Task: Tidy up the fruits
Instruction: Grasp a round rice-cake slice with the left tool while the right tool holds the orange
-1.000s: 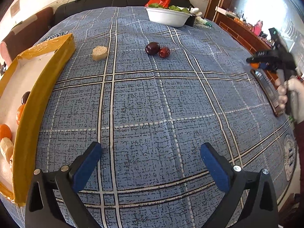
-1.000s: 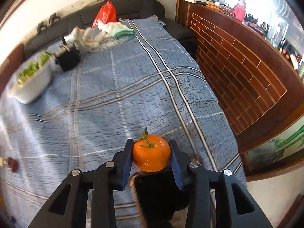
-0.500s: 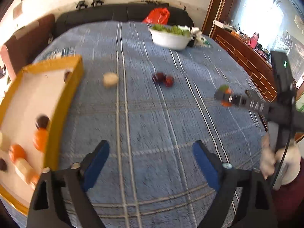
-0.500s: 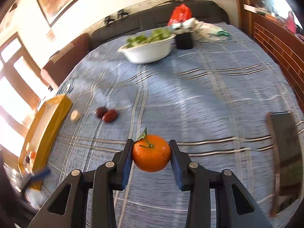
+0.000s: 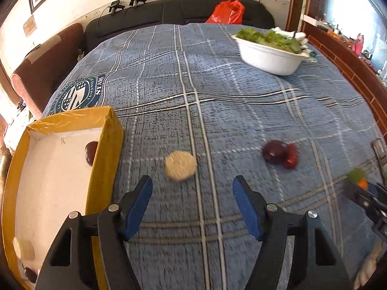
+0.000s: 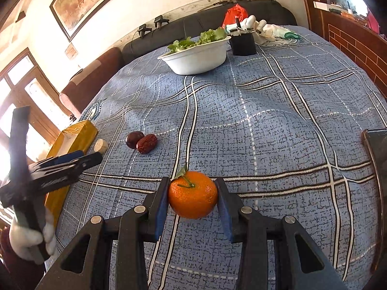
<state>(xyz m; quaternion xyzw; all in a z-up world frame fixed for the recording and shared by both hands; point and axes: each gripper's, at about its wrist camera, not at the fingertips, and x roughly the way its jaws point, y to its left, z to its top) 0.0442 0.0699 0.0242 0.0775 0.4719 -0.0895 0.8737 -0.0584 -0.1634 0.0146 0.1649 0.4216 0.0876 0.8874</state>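
My right gripper (image 6: 192,194) is shut on an orange mandarin (image 6: 192,194) with a green leaf, held above the blue checked cloth. In the left wrist view that mandarin (image 5: 362,183) shows at the far right edge. My left gripper (image 5: 192,193) hangs over the cloth with its jaws closing and nothing between them. A beige fruit slice (image 5: 180,165) lies just beyond its fingertips. To the right lie a dark plum (image 5: 274,151) and a red date (image 5: 291,156), touching. The yellow box (image 5: 106,149) at the left holds a dark fruit (image 5: 90,152) and other pieces.
A white bowl of lettuce (image 5: 268,53) stands at the far right of the table, with a black holder (image 6: 242,42), white gloves and a red bag (image 5: 227,12) behind. A dark phone (image 6: 377,145) lies near the right edge. A gloved hand (image 6: 29,236) holds the left gripper.
My left gripper moved toward the beige slice and its jaws narrowed. The right gripper swung left with the mandarin to face the table's middle, then stayed still.
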